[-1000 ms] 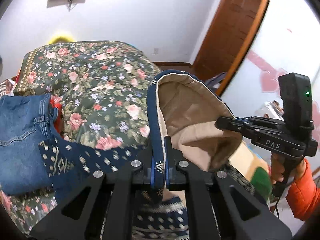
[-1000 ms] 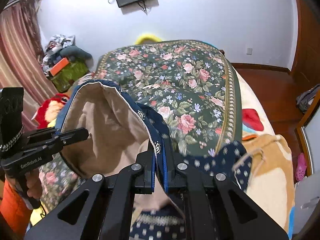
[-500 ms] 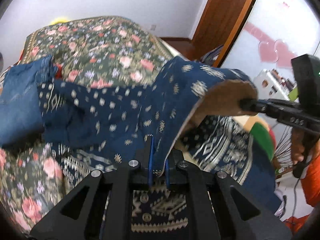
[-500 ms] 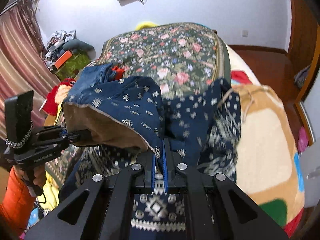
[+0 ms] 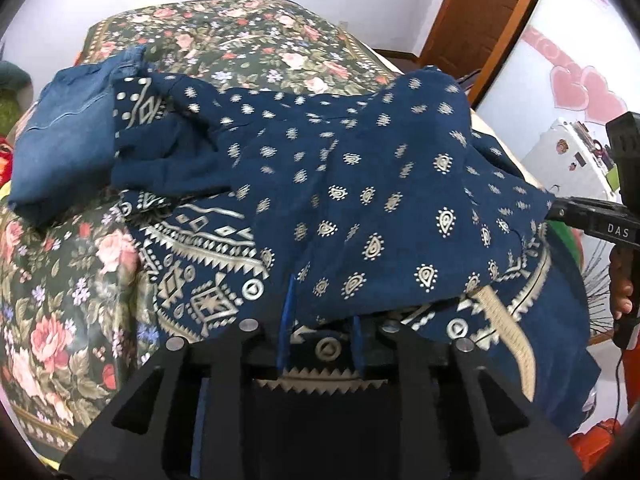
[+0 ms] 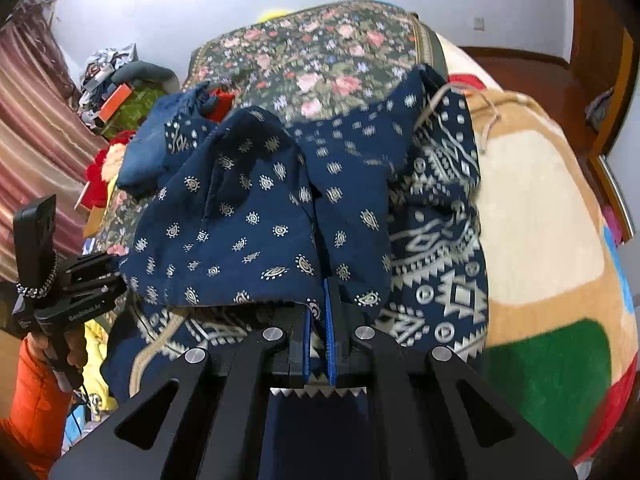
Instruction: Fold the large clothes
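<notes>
A large navy garment with white paisley and geometric print (image 5: 360,184) lies on the bed, its top layer folded over toward me; it also shows in the right wrist view (image 6: 256,220). My left gripper (image 5: 322,312) has its blue pads spread apart, with the folded edge draped loosely over them. My right gripper (image 6: 320,320) has its jaws a little apart with the garment's edge lying between them. Each gripper shows at the other view's edge, the right one (image 5: 592,224) and the left one (image 6: 80,292).
A floral bedspread (image 5: 240,40) covers the bed. Folded blue jeans (image 5: 64,140) lie at the garment's left. A tan, cream and green blanket (image 6: 540,220) lies to the right. Clutter and a striped curtain (image 6: 36,140) stand on the far left, a wooden door (image 5: 480,8) on the right.
Both grippers have swung down and brought the lifted garment half over onto the bed, hiding its tan lining. The left jaws have opened; the right jaws have parted slightly.
</notes>
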`<action>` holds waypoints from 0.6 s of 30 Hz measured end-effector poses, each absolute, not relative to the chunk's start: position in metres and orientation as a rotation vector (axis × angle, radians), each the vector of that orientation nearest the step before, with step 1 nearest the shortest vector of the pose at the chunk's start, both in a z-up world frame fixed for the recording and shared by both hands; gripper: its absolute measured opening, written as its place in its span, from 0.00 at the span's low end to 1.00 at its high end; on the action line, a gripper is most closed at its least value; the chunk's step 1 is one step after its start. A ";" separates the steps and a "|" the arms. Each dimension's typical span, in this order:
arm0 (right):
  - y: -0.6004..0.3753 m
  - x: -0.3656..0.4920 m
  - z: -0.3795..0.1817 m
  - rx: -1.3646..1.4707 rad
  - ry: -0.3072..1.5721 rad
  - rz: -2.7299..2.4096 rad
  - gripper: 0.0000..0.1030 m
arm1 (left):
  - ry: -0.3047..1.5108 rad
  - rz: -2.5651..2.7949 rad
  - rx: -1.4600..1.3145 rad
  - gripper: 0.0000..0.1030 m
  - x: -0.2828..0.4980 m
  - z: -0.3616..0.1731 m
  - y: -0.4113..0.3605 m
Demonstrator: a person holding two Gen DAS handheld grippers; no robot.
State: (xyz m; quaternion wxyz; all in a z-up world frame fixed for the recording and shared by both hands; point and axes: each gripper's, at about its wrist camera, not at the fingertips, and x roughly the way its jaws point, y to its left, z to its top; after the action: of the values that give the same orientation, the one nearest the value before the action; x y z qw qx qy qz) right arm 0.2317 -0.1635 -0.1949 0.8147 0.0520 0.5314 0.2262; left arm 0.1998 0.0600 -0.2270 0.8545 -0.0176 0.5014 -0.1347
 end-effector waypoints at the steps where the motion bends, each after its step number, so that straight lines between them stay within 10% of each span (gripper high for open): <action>1: -0.163 0.230 -0.196 0.106 1.137 0.480 0.07 | 1.050 -0.274 -0.024 0.40 0.197 -0.227 0.059; 3: -0.162 0.226 -0.199 0.067 1.155 0.465 0.07 | 1.037 -0.229 0.027 0.54 0.190 -0.227 0.059; 18: -0.193 0.224 -0.151 0.068 1.088 0.426 0.36 | 0.937 -0.096 -0.004 0.65 0.176 -0.188 0.106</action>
State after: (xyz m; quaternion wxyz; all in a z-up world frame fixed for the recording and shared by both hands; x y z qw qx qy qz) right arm 0.2239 -0.1933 -0.1515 0.8336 0.0319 0.5135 0.2008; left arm 0.1763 0.1060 -0.1884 0.8912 -0.0021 0.4512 -0.0460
